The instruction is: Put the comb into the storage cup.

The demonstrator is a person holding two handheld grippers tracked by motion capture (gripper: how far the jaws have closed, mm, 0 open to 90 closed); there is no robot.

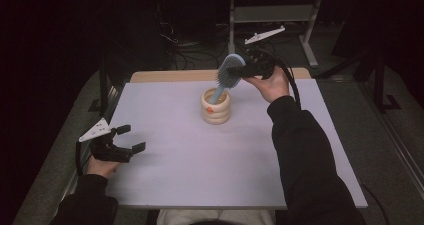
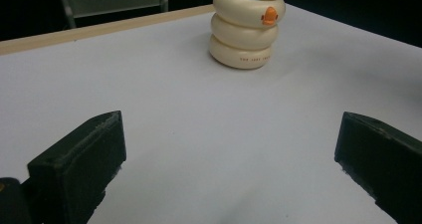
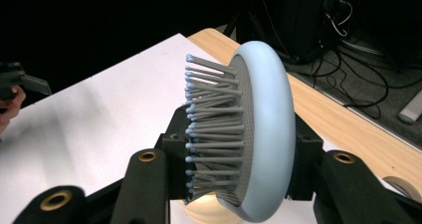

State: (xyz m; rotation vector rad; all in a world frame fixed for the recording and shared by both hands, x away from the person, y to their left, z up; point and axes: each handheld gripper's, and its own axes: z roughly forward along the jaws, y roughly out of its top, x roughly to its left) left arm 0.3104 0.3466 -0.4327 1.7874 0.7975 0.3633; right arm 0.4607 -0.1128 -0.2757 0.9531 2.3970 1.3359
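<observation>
A light blue hairbrush (image 1: 227,75) with grey bristles stands tilted, its handle down inside a cream ringed cup (image 1: 215,106) with an orange duck beak near the middle of the white table. My right gripper (image 1: 246,71) is shut on the brush head, above and right of the cup. In the right gripper view the brush head (image 3: 259,134) sits between the two black jaws, bristles to the left. The cup (image 2: 247,27) stands far ahead in the left gripper view, with the blue handle rising from it. My left gripper (image 1: 131,138) rests low at the table's left, jaws wide open and bare.
The white tabletop (image 1: 200,155) spreads wide between the hands. A wooden edge (image 1: 170,76) runs along the far side. Beyond it are cables (image 1: 190,55) on the floor and a metal frame (image 1: 272,15). The person's dark sleeve (image 1: 305,155) crosses the right side.
</observation>
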